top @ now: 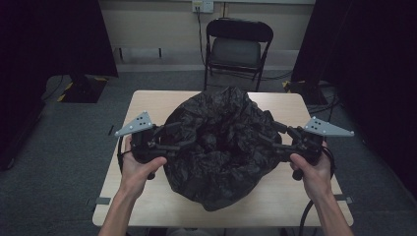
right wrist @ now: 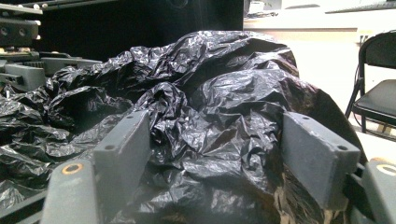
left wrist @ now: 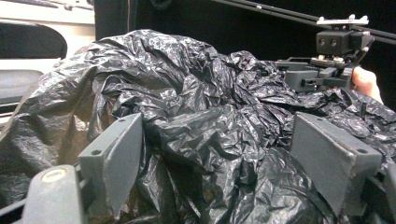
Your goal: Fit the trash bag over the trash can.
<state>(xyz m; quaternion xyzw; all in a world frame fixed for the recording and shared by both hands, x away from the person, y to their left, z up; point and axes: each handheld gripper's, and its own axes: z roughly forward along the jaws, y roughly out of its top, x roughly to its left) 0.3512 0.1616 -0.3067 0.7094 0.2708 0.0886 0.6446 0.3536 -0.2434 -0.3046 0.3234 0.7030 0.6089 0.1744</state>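
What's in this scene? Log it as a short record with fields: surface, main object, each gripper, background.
surface: light wooden table
main object: crumpled black plastic bag, mounded at the table's centre
left gripper: open, fingers spread around a fold at the bag's left side
right gripper: open, fingers spread around a fold at the bag's right side
hands: one on each gripper
background: black folding chair beyond the table, grey floor

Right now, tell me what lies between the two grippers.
The crumpled black plastic bag fills the stretch between the left gripper and the right gripper, seen in the high view; folds of it sit between each gripper's open jaws.
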